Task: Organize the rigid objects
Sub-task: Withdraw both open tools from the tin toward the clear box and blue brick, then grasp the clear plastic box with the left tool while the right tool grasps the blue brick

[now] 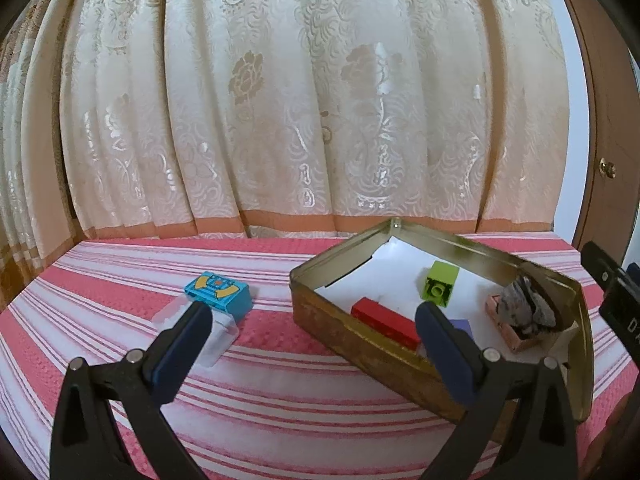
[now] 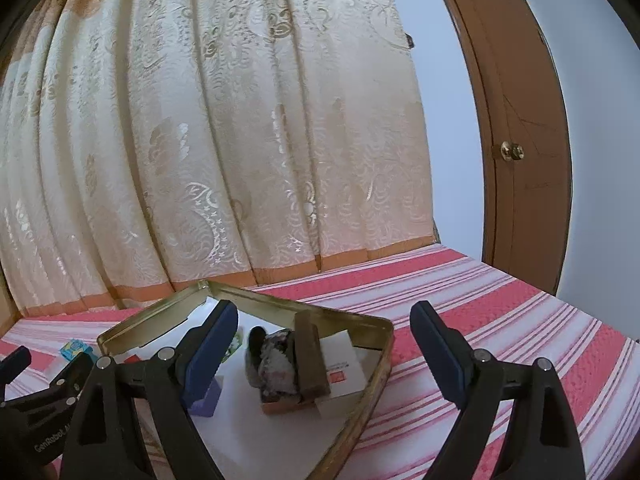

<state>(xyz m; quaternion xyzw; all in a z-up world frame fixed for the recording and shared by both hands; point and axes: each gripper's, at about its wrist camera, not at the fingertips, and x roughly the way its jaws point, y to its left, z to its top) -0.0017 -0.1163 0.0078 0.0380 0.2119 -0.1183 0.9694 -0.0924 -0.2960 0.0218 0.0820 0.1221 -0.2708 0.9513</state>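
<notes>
A worn gold metal tin (image 1: 360, 344) lies open on the striped cloth, lined with white paper. In it are a red brick (image 1: 384, 320), a lime green brick (image 1: 440, 284), a purple block (image 1: 462, 326) and a small pink box with a grey stone (image 1: 524, 316). A blue printed brick (image 1: 218, 292) lies on the cloth left of the tin, on a clear plastic piece (image 1: 216, 332). My left gripper (image 1: 316, 316) is open and empty, its left finger just before the blue brick. My right gripper (image 2: 324, 340) is open and empty over the tin's right corner (image 2: 360, 392).
A cream patterned curtain (image 1: 280, 100) hangs behind the pink striped cloth (image 1: 280, 392). A brown door (image 2: 516, 152) with a brass knob stands at the right. The right gripper's body shows at the right edge of the left wrist view (image 1: 616, 292).
</notes>
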